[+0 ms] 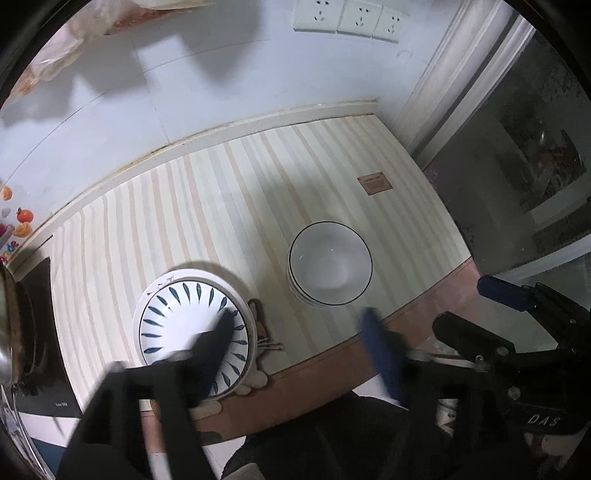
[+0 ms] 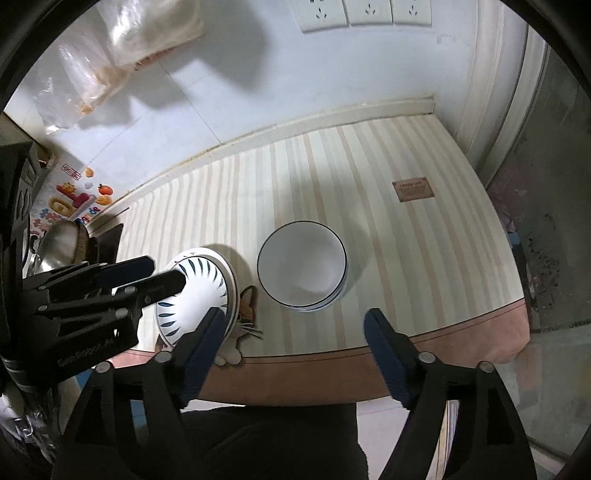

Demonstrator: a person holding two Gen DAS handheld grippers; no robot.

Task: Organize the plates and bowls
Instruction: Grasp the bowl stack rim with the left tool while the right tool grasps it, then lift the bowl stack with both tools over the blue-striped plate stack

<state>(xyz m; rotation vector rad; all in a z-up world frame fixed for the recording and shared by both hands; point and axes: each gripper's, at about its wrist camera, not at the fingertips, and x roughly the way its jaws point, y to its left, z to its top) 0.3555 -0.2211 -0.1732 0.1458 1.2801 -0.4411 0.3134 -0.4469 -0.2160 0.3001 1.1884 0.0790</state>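
Note:
A stack of plates [image 1: 192, 317], the top one white with blue leaf marks, lies on the striped mat [image 1: 221, 206] near its front edge; it also shows in the right wrist view [image 2: 199, 291]. To its right stands a stack of white bowls with dark rims [image 1: 330, 267], also in the right wrist view [image 2: 303, 267]. My left gripper [image 1: 299, 332] is open and empty above the mat's front, one finger over the plate. It shows in the right wrist view [image 2: 162, 273], hovering over the plates. My right gripper [image 2: 295, 325] is open and empty, in front of the bowls.
A tiled wall with three sockets [image 1: 347, 16] rises behind the mat. A dark stove top and a metal pan [image 2: 59, 243] sit at the left. A dark glass door [image 1: 517, 166] is at the right. A plastic bag [image 2: 122, 40] hangs at the upper left.

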